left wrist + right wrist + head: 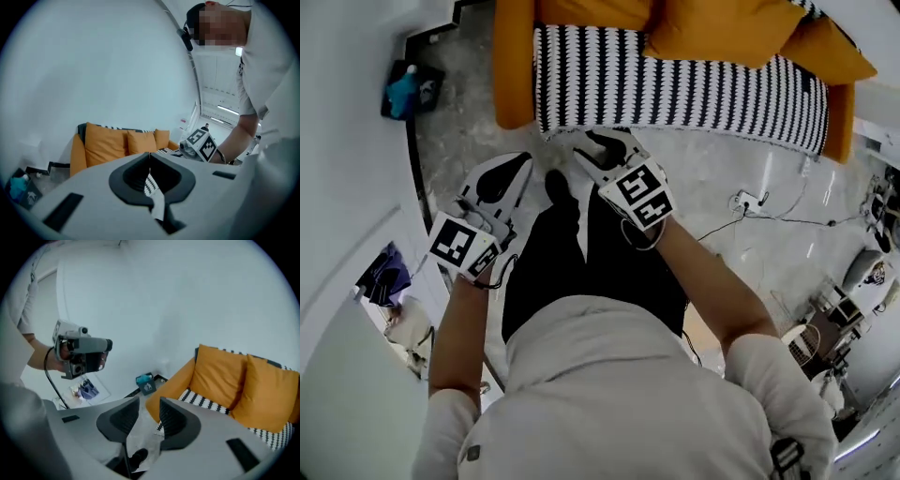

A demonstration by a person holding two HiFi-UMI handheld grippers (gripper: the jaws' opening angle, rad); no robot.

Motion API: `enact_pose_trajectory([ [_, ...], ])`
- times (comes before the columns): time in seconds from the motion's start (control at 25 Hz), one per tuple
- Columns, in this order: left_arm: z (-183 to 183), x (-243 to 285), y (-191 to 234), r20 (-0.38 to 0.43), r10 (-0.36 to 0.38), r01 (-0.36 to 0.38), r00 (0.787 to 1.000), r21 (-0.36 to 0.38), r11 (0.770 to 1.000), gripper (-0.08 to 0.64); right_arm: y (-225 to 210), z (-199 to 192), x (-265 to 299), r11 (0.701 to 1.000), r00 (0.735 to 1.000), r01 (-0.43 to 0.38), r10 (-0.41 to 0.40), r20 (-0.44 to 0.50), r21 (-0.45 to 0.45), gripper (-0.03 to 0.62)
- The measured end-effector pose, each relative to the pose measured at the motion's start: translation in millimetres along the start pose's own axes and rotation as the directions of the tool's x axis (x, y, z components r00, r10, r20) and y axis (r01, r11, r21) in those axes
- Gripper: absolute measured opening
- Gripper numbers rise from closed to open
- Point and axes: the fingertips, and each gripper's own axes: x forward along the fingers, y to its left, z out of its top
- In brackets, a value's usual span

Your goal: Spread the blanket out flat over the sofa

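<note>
The black-and-white patterned blanket [675, 89] lies spread over the seat of the orange sofa [514, 66] and hangs over its front edge. Both grippers are held up in front of the person, apart from the sofa and blanket. My left gripper [523, 161] is shut with nothing held; in the left gripper view its jaws [150, 157] meet at the tips. My right gripper [586, 141] is open and empty; floor and a shoe show between its pads [176, 414]. The right gripper view shows the blanket [206, 403] on the sofa [220, 371] ahead.
Orange cushions [722, 28] lean on the sofa back. A dark bin with a teal item [411, 89] stands by the white wall at left. A socket strip and cable [748, 200] lie on the marbled floor at right, with equipment [844, 300] beyond.
</note>
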Motion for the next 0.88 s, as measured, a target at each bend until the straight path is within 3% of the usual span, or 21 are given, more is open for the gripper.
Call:
enact_pose_trajectory([
  [0.24,92,-37,-83,0.065,-0.103,0.091,0.993,0.162,0.983,0.011,51,83,-116,0.991,0.975,0.114,-0.098,0.200,-0.073,0.091],
  [0.44,145,-52,-142,0.104,-0.179,0.147,0.978,0.256,0.955,0.009,76,126,-207,0.962,0.913,0.254,-0.204,0.352,-0.100,0.056],
  [0.64,172,-69,-187,0.127,-0.217,0.171,0.968,0.303,0.938,0.009,98,145,-280,0.939,0.860,0.328,-0.254,0.442,-0.099,0.040],
  [0.88,184,-80,-235,0.164,-0.205,0.141,0.965,0.337,0.931,0.009,103,131,-344,0.930,0.844,0.345,-0.247,0.476,-0.129,0.034],
])
